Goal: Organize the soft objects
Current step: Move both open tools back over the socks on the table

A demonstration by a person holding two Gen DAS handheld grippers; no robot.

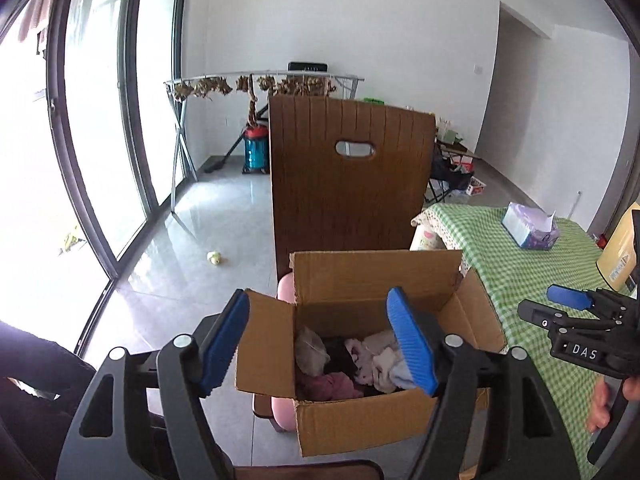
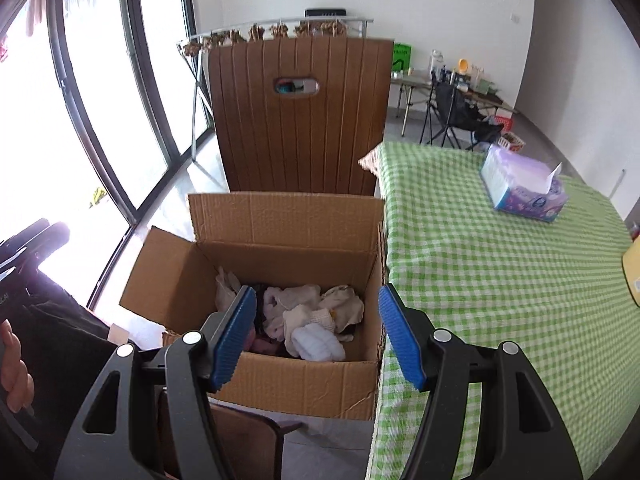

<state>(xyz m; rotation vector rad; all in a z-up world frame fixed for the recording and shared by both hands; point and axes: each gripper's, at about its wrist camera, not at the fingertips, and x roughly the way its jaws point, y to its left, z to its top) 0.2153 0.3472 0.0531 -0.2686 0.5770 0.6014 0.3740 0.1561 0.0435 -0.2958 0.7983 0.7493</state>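
Observation:
An open cardboard box (image 1: 352, 420) (image 2: 304, 384) stands on a seat beside the table. Inside it lies a heap of soft things (image 1: 372, 360) (image 2: 312, 320): white and cream socks or cloths, a pink piece and something dark. My left gripper (image 1: 318, 296) hangs above the box, open, with nothing between its blue pads. My right gripper (image 2: 318, 291) is also above the box, open and empty. It shows in the left wrist view at the right (image 1: 556, 307), over the table's edge, held by a hand.
A brown chair back (image 1: 348, 200) (image 2: 300, 132) rises behind the box. A table with a green checked cloth (image 1: 520, 260) (image 2: 500, 280) carries a tissue pack (image 1: 530, 230) (image 2: 524, 188). A small yellow-green toy (image 1: 214, 257) lies on the floor by the glass doors.

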